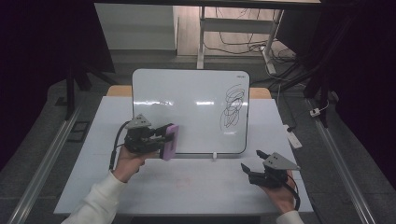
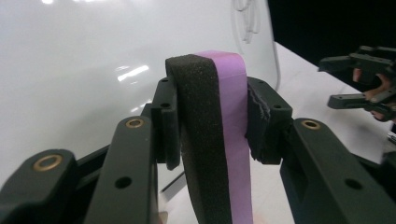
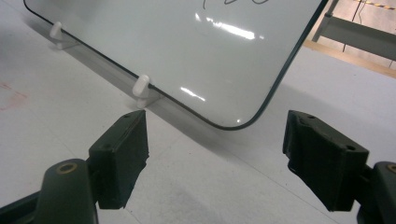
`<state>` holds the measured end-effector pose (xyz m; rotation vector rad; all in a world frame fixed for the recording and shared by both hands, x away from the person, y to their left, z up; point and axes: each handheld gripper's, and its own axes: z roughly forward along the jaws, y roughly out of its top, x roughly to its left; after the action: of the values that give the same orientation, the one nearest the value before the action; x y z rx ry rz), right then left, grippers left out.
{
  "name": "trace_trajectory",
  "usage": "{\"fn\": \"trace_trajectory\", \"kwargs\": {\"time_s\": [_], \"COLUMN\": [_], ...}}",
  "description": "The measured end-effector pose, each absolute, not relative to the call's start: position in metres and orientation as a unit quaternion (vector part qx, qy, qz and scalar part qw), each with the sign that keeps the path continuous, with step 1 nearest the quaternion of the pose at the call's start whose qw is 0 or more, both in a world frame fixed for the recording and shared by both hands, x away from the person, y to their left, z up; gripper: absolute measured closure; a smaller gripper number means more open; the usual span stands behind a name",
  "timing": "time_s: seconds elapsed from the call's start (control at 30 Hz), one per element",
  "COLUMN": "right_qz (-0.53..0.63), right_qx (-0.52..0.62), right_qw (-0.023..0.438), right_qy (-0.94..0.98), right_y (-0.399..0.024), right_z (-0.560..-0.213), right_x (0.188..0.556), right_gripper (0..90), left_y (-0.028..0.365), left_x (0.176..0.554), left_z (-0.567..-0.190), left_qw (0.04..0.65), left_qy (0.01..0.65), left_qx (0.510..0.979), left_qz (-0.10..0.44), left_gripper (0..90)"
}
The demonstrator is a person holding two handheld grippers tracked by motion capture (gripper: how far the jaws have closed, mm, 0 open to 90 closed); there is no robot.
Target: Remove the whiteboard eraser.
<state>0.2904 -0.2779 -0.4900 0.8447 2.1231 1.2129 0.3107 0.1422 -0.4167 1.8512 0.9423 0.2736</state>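
Note:
A whiteboard point(image 1: 187, 107) stands tilted on the white table, with black scribbles point(image 1: 233, 105) near its right side. My left gripper point(image 1: 164, 140) is shut on a purple eraser point(image 1: 169, 141) with a black foam face point(image 2: 198, 140), held in front of the board's lower left part. The pads point(image 2: 166, 121) press on both flat sides of the eraser. My right gripper point(image 1: 251, 159) rests low over the table at the right, open, nothing between its pads point(image 3: 123, 149). It faces the board's lower corner point(image 3: 233, 123).
White feet point(image 3: 140, 88) prop the board's bottom edge. A white marker-like object point(image 1: 294, 139) lies by the table's right edge. Metal rails run along the floor on both sides. A desk frame with cables stands behind the table.

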Motion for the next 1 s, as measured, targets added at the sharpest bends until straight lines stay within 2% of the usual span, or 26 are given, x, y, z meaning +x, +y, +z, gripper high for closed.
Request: {"fn": "trace_trajectory", "kwargs": {"time_s": [0.5, 1.0], "right_qz": [0.47, 0.487], "right_qx": [0.322, 0.29], "right_qw": [0.242, 0.203], "right_qy": [0.786, 0.798], "right_y": [-0.269, -0.23], "right_z": [-0.482, -0.477], "right_x": [0.286, 0.277], "right_gripper": [22.9, 22.9], "left_y": [0.105, 0.078], "left_x": [0.312, 0.312], "left_z": [-0.426, -0.436], "left_qw": [0.502, 0.502], "left_qy": [0.361, 0.334], "left_qx": [0.78, 0.793], "left_qz": [0.097, 0.09], "left_gripper": [59.6, 59.6]}}
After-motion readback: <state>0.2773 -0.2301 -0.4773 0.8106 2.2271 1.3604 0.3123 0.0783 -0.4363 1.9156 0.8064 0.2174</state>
